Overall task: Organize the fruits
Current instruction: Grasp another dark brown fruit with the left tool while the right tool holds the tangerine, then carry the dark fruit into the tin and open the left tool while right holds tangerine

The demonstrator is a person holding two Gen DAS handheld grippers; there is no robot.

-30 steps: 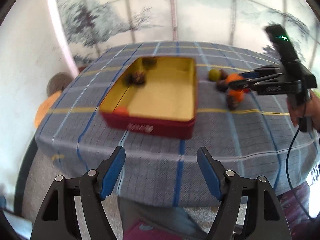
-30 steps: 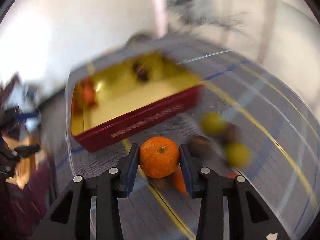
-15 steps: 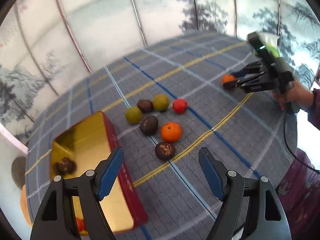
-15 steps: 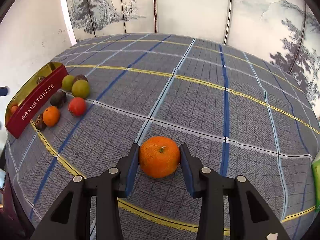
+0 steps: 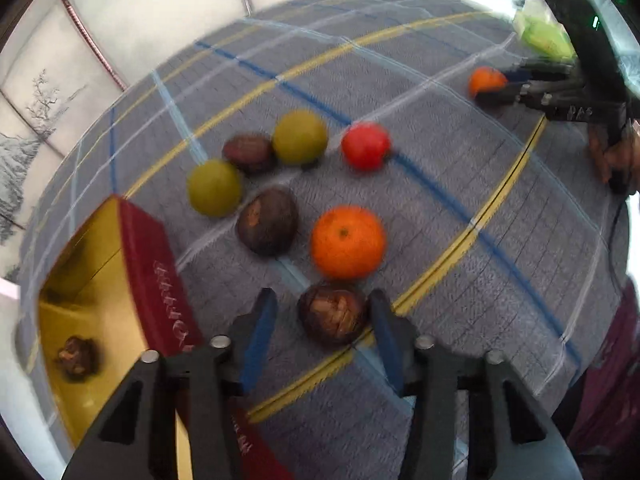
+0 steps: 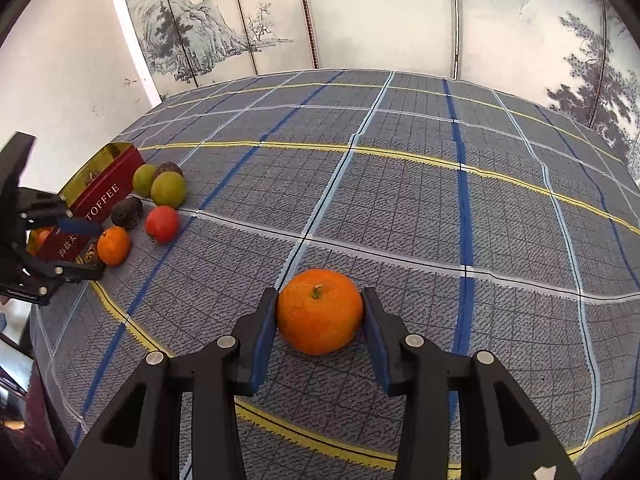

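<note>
Bench [image 6: 400, 184]: draped in a grey checked cloth with blue, yellow and white lines, carrying everything in the scene.

Tin [image 5: 148, 248]: red outside, gold inside, open at the bench's edge; likely the spot where the brown fruits are being gathered, with one brown piece [image 5: 76, 356] already on its floor.

Writing: "TOFFEE" in pale capitals along the tin's red wall, with smaller characters beside it too fine to read.

Left gripper [image 5: 320, 320]: jaws apart, set either side of a brown wrinkled fruit [image 5: 332, 316] just beside the tin, not yet closed on it; probably lined up for the next pick.

Right gripper [image 6: 320, 312]: jaws clamped on a large orange [image 6: 320, 312], low over the cloth or resting on it, well apart from the pile; seemingly the start of a separate group for oranges.

Loose pile: a second orange [image 5: 347, 242], a red fruit [image 5: 366, 146], two green fruits [image 5: 299, 137] [image 5: 215, 187] and two more brown ones [image 5: 267, 221] [image 5: 248, 152], clustered near the tin and awaiting sorting.
</note>
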